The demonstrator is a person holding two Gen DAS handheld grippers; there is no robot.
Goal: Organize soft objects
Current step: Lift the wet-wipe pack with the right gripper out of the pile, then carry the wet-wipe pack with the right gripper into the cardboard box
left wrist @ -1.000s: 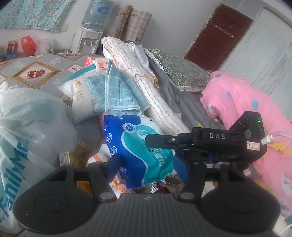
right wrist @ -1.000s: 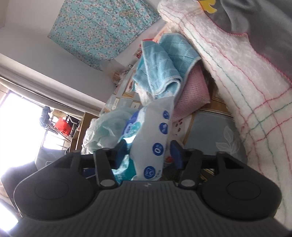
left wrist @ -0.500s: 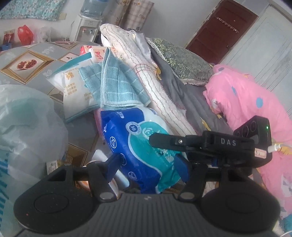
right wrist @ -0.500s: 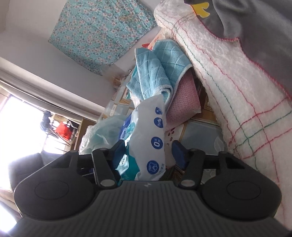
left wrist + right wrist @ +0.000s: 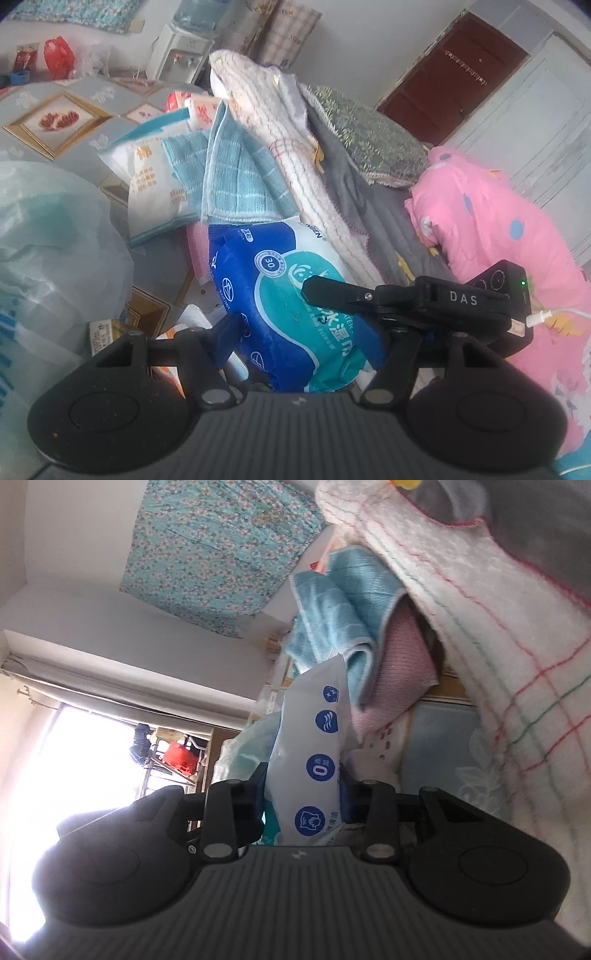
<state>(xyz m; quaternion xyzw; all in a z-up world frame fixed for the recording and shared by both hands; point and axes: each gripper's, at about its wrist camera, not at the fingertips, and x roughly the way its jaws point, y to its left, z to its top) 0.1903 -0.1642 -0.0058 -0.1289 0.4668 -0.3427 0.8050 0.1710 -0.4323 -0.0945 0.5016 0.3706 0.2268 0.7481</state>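
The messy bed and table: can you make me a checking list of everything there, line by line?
Surface: patterned tablecloth, mostly covered.
Job's things: blue wet-wipes pack; blue towel; white plaid blanket; pink quilt; pink cloth.
Clutter: white plastic bag, white tissue pack.
Grippers: left gripper straddles the pack, contact unclear; right gripper closing on it, pads touching.
Cables: white cable plugged into right gripper.
Surroundings: water dispenser, brown door, bright window.

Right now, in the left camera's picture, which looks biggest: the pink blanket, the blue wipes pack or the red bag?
1. Pink blanket
2. Blue wipes pack, though its nearness to the camera inflates it
3. Red bag, far off
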